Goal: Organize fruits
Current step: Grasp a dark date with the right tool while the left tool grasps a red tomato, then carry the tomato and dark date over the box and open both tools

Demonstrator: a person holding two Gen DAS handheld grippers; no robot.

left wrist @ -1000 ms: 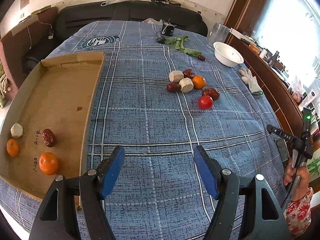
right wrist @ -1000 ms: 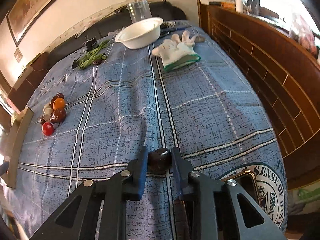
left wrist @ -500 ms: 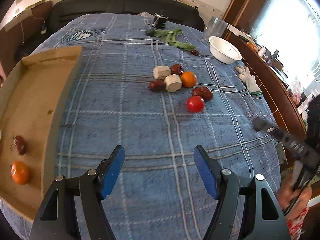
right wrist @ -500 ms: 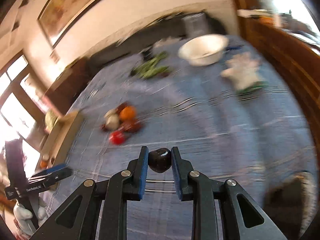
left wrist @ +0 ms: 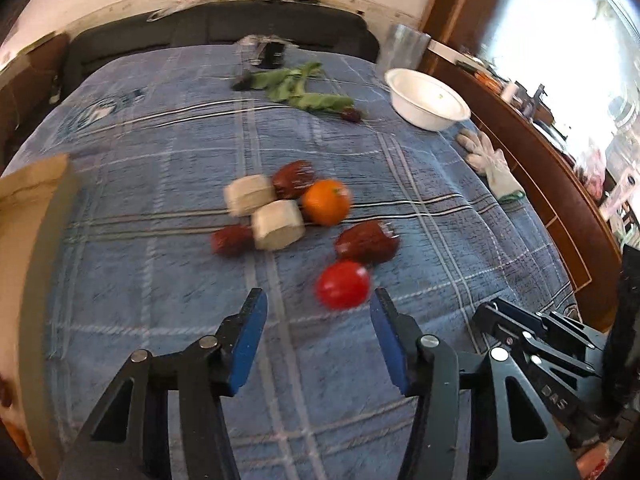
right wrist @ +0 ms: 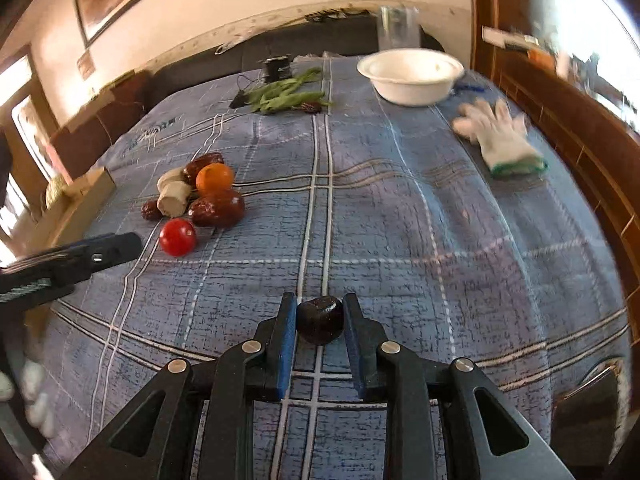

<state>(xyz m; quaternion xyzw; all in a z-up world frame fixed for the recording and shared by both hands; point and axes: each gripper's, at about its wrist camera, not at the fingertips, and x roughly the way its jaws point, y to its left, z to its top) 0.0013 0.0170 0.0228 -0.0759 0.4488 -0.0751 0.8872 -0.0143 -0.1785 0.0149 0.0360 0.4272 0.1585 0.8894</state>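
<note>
A heap of fruit lies mid-table on the blue checked cloth: a red tomato, an orange, dark red dates and pale chunks. My left gripper hovers just short of the tomato, its jaws closing, with nothing between the blue pads. My right gripper is shut on a dark round fruit above the cloth. In the right wrist view the same heap, with its tomato and orange, lies to the left, and the left gripper's finger reaches in toward it.
A cardboard tray stands at the left edge. At the back right are a white bowl, green leaves, a clear cup and a white glove. A wooden ledge runs along the right.
My left gripper has moved from the tray side toward the heap and its jaws have narrowed. My right gripper, still holding the dark fruit, has swung left to face the heap.
</note>
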